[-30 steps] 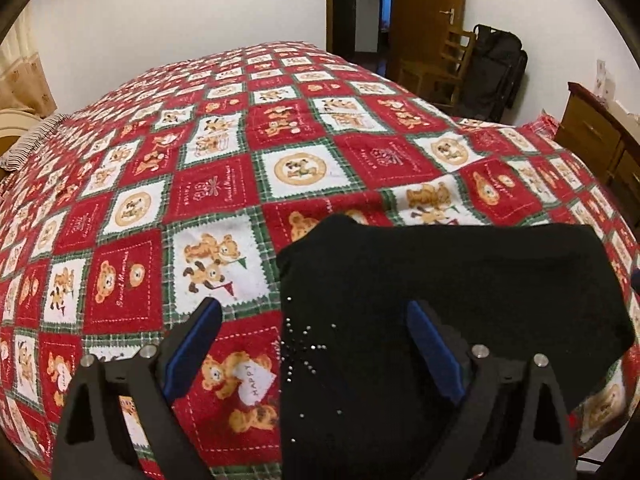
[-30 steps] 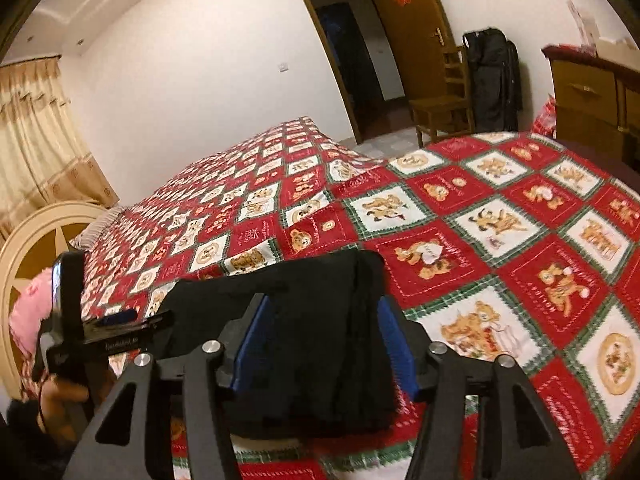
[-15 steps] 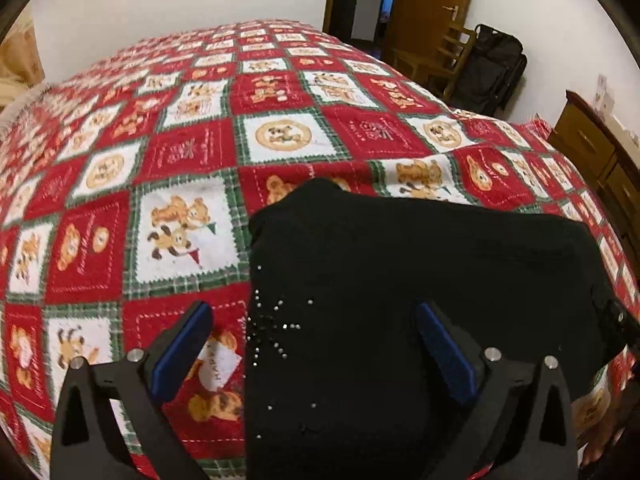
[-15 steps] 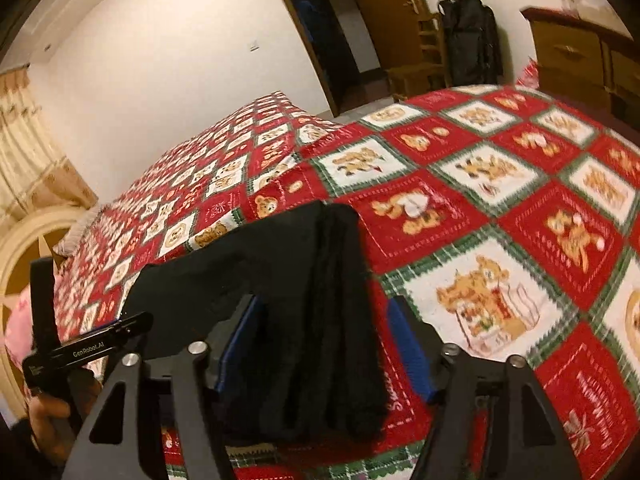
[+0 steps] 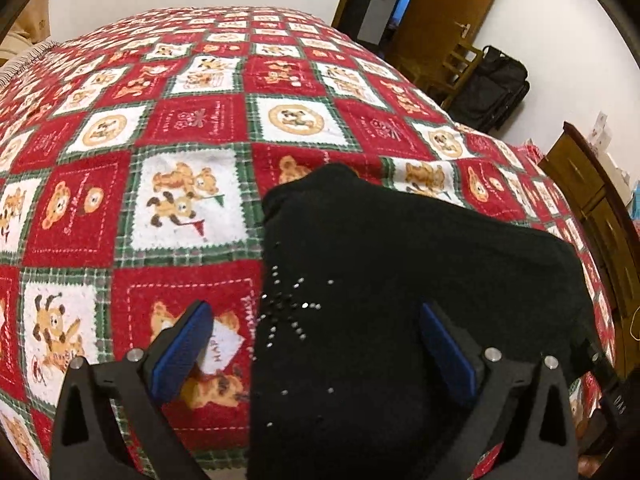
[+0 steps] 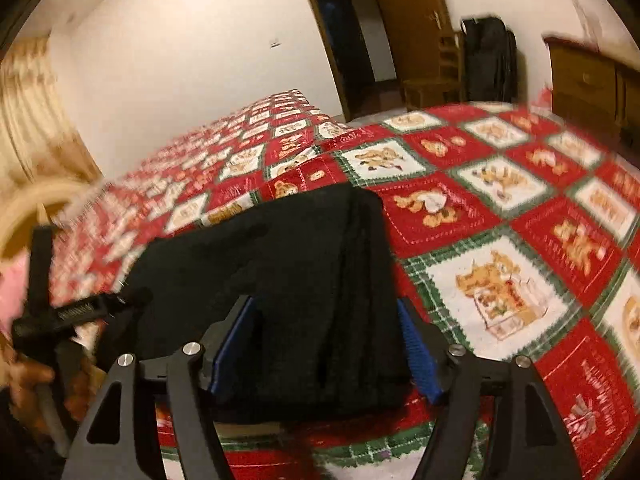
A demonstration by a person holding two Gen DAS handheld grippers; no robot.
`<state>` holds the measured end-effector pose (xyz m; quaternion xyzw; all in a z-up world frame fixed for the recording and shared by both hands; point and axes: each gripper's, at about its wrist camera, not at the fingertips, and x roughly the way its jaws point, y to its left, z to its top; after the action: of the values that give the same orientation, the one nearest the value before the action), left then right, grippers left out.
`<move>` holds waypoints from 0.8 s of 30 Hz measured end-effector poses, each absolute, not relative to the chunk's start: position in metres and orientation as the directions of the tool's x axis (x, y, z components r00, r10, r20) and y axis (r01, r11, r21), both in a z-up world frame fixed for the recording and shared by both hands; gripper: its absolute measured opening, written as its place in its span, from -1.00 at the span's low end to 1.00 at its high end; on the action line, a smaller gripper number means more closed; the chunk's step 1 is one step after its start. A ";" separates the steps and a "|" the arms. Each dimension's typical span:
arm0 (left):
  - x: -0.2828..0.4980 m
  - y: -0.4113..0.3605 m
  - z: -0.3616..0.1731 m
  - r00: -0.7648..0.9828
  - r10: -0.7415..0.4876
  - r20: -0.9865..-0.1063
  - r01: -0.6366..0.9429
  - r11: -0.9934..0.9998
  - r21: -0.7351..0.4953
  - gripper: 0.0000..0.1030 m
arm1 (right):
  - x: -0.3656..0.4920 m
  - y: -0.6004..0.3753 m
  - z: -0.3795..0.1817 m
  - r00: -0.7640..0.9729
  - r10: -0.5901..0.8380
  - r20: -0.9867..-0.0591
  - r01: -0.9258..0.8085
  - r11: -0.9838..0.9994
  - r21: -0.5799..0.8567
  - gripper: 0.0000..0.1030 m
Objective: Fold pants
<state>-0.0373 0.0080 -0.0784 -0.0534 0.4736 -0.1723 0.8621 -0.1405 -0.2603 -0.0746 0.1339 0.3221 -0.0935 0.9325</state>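
Both grippers have dropped closer to the pants since a second ago; right fingers just opened wider, left reached full spread. Bed [image 5: 200, 120] with red-white teddy-bear quilt fills both views; one near square reads "HAPPY", partly hidden. Folded black pants [image 5: 400, 280] lie at near edge, long axis left-right, rhinestone spray at the left end. Left gripper [image 5: 316, 340] tilted steeply down, fingers wide, straddling the pants' left edge, gripping nothing. Right gripper [image 6: 326, 340] angled down, fingers part open either side of the stacked right end, pads not pressing.
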 end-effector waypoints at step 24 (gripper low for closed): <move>-0.045 -0.016 -0.071 0.494 -0.337 -0.801 0.263 0.936 -0.232 0.29 | -0.134 -0.241 -0.073 0.759 -0.135 -0.637 0.239 0.968 0.079 -0.10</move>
<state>-0.0454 -0.0164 -0.0705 -0.0394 0.4721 -0.1739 0.8634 -0.1340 -0.2407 -0.0734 0.0779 0.3325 -0.0999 0.9346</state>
